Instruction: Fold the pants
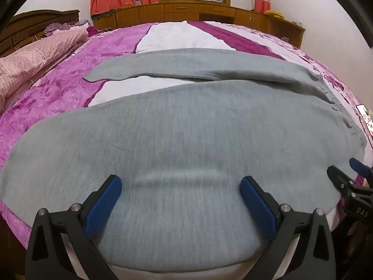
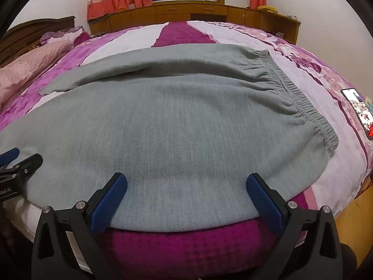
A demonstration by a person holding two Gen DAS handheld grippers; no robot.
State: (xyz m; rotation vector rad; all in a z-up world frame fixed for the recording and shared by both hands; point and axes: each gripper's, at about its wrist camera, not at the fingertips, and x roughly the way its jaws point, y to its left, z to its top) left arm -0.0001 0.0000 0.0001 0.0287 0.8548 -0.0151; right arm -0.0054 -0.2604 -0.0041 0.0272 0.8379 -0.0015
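Grey sweatpants (image 1: 186, 128) lie spread flat on the bed, legs pointing left, the elastic waistband (image 2: 300, 100) at the right. The far leg (image 1: 163, 67) angles away from the near one. My left gripper (image 1: 180, 186) is open just above the near leg's front edge, blue pads (image 1: 102, 205) wide apart, holding nothing. My right gripper (image 2: 186, 184) is open over the seat area near the front edge, empty. Each gripper shows at the side of the other's view: the right gripper (image 1: 345, 175) and the left gripper (image 2: 21, 158).
The bed has a purple, pink and white quilt (image 1: 58, 88). Pink pillows (image 1: 28, 65) lie at the left by the headboard. A lit phone (image 2: 359, 112) lies on the bed right of the waistband. Wooden cabinets (image 2: 186, 11) and curtains stand behind.
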